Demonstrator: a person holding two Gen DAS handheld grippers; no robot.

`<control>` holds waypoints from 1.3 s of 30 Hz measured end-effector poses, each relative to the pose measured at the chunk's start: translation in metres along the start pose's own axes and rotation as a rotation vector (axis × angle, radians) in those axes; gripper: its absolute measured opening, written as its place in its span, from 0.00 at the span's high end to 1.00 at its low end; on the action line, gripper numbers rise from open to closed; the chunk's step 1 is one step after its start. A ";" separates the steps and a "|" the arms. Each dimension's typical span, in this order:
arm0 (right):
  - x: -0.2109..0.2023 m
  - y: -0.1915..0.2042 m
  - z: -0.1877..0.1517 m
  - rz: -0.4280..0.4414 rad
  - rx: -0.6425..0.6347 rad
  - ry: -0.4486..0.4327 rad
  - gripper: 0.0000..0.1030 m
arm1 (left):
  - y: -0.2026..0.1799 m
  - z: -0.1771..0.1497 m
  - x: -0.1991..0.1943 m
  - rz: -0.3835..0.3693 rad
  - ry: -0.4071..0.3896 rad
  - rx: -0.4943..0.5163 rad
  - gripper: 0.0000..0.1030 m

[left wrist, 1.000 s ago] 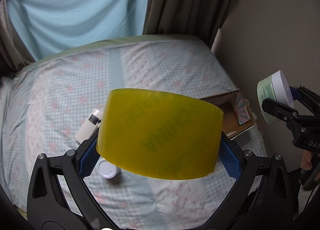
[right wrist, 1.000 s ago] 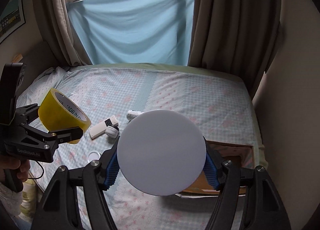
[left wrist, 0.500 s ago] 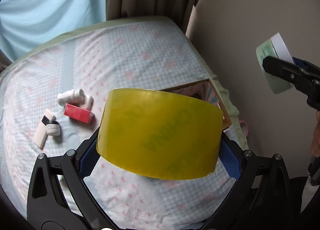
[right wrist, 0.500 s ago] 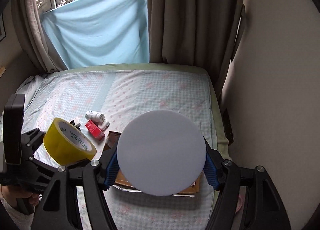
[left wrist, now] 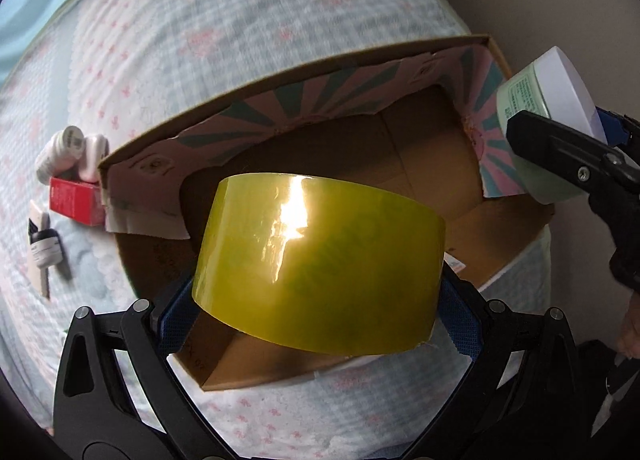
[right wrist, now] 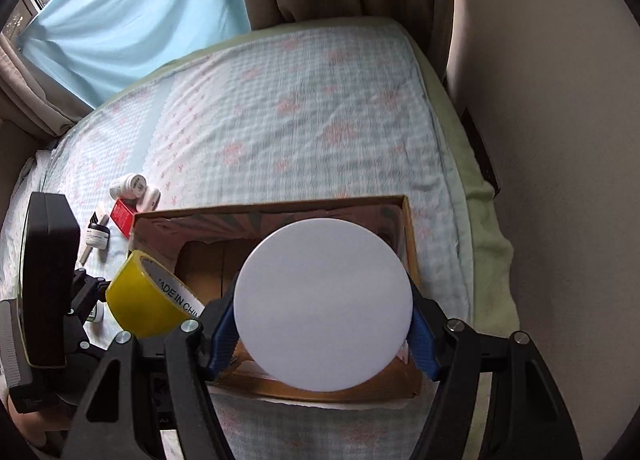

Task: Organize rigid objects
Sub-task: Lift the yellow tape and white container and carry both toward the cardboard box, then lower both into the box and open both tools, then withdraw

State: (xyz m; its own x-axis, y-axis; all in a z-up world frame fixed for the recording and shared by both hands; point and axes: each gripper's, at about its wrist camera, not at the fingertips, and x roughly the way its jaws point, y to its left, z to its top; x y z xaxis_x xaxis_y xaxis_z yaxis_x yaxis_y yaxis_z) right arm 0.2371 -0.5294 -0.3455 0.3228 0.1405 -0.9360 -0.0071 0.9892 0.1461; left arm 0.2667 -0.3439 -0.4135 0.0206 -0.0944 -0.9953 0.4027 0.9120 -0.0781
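My left gripper (left wrist: 318, 316) is shut on a yellow tape roll (left wrist: 320, 264) and holds it over the near-left part of an open cardboard box (left wrist: 432, 156). The roll also shows in the right wrist view (right wrist: 148, 300). My right gripper (right wrist: 323, 318) is shut on a white-lidded pale green jar (right wrist: 323, 314) above the box (right wrist: 412, 236). In the left wrist view the jar (left wrist: 548, 116) hangs at the box's right edge. The box interior looks bare where visible.
The box lies on a bed with a checked floral sheet (right wrist: 288, 108). Left of the box lie a red carton (left wrist: 76, 200), white bottles (left wrist: 72, 152) and a small jar with a tube (left wrist: 42, 248). A wall (right wrist: 560, 140) runs close on the right.
Both grippers have swung right and down toward the box. The tape roll and the jar now hang over the box instead of over the bed.
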 end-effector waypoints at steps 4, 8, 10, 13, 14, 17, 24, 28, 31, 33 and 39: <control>0.045 0.007 -0.003 -0.017 -0.070 0.043 0.36 | 0.008 0.006 0.027 0.034 0.069 0.015 0.03; 0.070 0.013 -0.007 -0.006 -0.134 0.052 0.36 | 0.016 0.007 0.048 0.050 0.162 0.018 0.03; 0.075 0.014 -0.009 0.001 -0.151 0.055 0.36 | 0.019 0.008 0.054 0.044 0.193 0.017 0.03; 0.078 0.015 -0.012 0.015 -0.177 0.050 0.36 | 0.014 0.012 0.060 0.040 0.229 0.045 0.03; 0.078 0.016 -0.012 0.019 -0.187 0.051 0.35 | 0.012 0.013 0.061 0.041 0.234 0.058 0.03; 0.081 0.019 -0.012 -0.028 -0.215 0.063 0.21 | 0.008 0.012 0.059 0.082 0.229 0.073 0.01; 0.050 0.018 -0.013 -0.036 -0.255 -0.106 0.00 | 0.019 -0.008 0.039 0.059 0.194 0.022 0.00; 0.044 0.019 -0.015 -0.061 -0.252 -0.078 0.00 | 0.024 -0.022 0.023 0.065 0.170 -0.005 0.00; 0.035 0.018 -0.014 -0.060 -0.227 -0.062 0.00 | 0.020 -0.033 0.006 0.066 0.141 -0.030 0.00; 0.027 0.019 -0.012 -0.057 -0.213 -0.057 0.00 | 0.022 -0.039 -0.005 0.061 0.119 -0.044 0.00; -0.005 0.027 -0.010 -0.080 -0.218 -0.090 0.00 | 0.021 -0.048 -0.045 0.069 0.040 -0.042 0.00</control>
State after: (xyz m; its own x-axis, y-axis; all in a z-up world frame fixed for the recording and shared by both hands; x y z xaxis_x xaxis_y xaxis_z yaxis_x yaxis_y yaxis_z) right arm 0.2256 -0.5035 -0.3400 0.4133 0.0669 -0.9081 -0.1788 0.9839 -0.0089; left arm 0.2298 -0.3015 -0.3735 0.0100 -0.0152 -0.9998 0.3624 0.9320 -0.0106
